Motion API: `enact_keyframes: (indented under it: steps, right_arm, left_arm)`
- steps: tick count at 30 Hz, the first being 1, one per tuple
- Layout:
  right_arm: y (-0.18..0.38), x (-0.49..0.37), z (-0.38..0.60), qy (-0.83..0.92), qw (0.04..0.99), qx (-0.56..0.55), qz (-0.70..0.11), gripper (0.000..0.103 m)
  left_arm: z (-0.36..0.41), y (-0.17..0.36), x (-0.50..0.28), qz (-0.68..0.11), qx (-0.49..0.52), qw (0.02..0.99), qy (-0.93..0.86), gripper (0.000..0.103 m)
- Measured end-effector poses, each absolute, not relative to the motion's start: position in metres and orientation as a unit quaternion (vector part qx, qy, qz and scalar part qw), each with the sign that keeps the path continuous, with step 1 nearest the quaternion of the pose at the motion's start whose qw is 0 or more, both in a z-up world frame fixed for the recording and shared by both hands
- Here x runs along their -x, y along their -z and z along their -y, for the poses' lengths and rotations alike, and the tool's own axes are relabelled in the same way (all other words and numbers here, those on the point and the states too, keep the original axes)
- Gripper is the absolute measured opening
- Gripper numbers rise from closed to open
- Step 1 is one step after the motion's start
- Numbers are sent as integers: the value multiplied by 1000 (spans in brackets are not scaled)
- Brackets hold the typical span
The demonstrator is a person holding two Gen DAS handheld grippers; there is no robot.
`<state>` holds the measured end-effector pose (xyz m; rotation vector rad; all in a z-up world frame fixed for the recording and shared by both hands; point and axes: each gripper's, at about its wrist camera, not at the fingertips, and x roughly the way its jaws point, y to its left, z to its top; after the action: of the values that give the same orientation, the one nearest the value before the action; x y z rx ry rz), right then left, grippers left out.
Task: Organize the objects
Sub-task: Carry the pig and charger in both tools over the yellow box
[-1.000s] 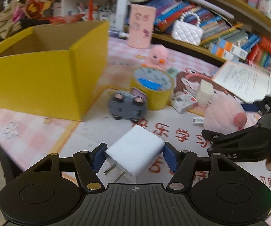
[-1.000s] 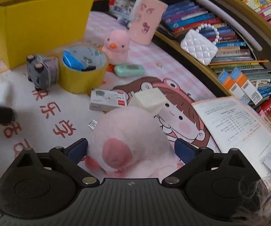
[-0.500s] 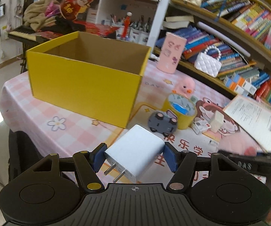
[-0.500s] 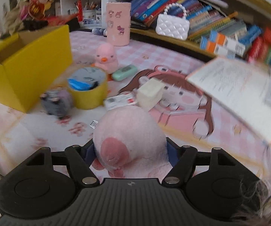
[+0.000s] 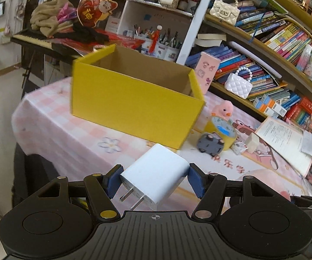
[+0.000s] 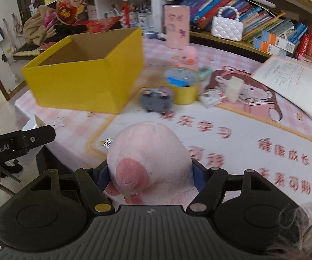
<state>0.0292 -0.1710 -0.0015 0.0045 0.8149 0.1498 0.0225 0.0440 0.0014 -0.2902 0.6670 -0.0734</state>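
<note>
- White charger plug (image 5: 156,172) clamped between blue pads (image 5: 196,183) of left tool (image 5: 155,182), lower centre of left wrist view; prongs aimed down-left toward camera, held clear above tabletop (image 5: 86,138).
- Pink plush toy (image 6: 149,164) squeezed in right tool (image 6: 150,178), lower centre of right wrist view; pads mostly buried in fur, toy lifted off tabletop.
- Yellow cardboard box (image 5: 134,101) open-topped, centre of left wrist view, upper left in right wrist view; floor of box not visible from either view.
- Left tool also seen at left edge of right wrist view, black finger with charger behind.
- Right of box on tabletop: grey toy car (image 5: 210,145) touching yellow tape roll (image 5: 223,132), small pink duck (image 5: 222,110) behind roll.
- Further right: small printed carton (image 6: 212,97), cream block (image 6: 234,88), open paper booklet (image 6: 290,75).
- Bookshelves (image 5: 275,43) across upper right.
</note>
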Motion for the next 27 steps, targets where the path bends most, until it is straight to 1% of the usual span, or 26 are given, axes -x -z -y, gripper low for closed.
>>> enact_keyframes:
  steps: [7,14,27]
  right_arm:
    - [4,-2,104,-78,911,6,-406,71]
    - [7,11,60,-71,907,-17,-414,71]
    - [-2,16,23,-64,912,-28,-404,71]
  left_arm:
    - [-99,-7,-2,-309,131,941,51,64]
    - [-143,-9,12,-303,123,944,51,64]
    - [-179,-15,22,-295,122,946,57,64]
